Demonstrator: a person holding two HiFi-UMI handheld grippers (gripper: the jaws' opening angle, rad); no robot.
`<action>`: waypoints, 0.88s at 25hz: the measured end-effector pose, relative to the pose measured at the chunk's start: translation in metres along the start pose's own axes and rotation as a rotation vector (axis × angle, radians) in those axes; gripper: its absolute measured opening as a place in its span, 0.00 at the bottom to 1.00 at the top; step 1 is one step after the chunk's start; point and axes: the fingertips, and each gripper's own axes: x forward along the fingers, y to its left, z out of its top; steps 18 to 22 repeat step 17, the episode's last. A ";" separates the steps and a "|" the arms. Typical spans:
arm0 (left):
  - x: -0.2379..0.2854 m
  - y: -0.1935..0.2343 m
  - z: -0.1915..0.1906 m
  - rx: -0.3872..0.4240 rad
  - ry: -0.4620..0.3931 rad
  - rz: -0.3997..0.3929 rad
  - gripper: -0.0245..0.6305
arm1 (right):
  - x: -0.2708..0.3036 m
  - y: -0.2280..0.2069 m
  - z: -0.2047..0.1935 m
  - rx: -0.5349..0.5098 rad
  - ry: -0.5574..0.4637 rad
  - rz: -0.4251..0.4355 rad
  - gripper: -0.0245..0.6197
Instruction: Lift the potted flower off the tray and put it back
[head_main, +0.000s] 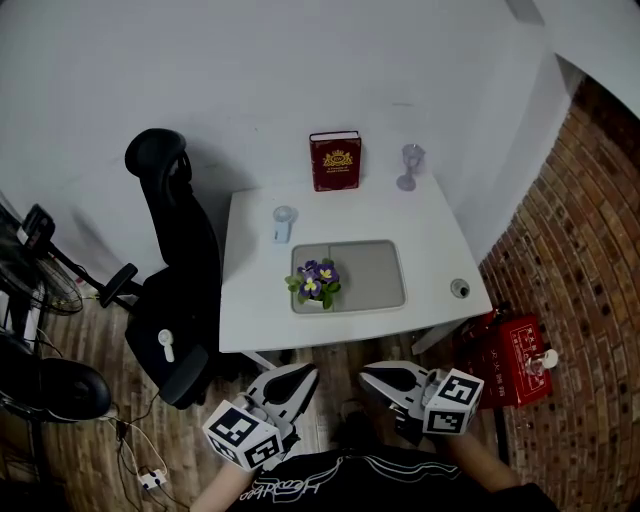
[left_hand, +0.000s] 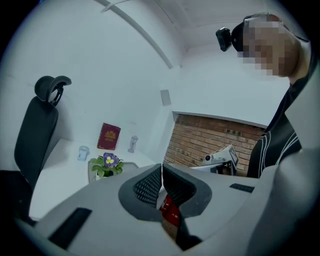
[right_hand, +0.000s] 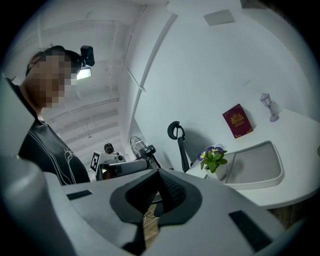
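Observation:
The potted flower (head_main: 315, 283), purple blooms over green leaves in a small white pot, stands at the left end of the grey tray (head_main: 375, 275) on the white table (head_main: 250, 310). Both grippers hang in front of the table's near edge, well short of the flower. My left gripper (head_main: 303, 374) is shut with nothing between its pads. My right gripper (head_main: 372, 376) is shut and empty too. From the left gripper (left_hand: 161, 167) the flower (left_hand: 107, 164) lies ahead to the left. Ahead and to the right of the right gripper (right_hand: 159, 174) are the flower (right_hand: 214, 157) and the tray (right_hand: 257, 165).
A red book (head_main: 335, 160) and a glass goblet (head_main: 410, 167) stand at the table's far edge, a small pale cup (head_main: 283, 224) behind the tray. A black office chair (head_main: 175, 280) is at the table's left, a red case (head_main: 510, 360) on the floor at its right by the brick wall.

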 end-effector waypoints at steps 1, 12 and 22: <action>-0.001 0.000 -0.002 0.001 0.005 0.001 0.09 | -0.001 0.000 -0.002 0.003 0.000 -0.005 0.04; 0.001 -0.008 -0.014 -0.021 0.025 -0.020 0.09 | -0.014 -0.002 -0.012 0.019 -0.016 -0.053 0.04; 0.011 -0.006 -0.016 -0.025 0.039 -0.023 0.09 | -0.019 -0.013 -0.014 0.033 -0.009 -0.063 0.04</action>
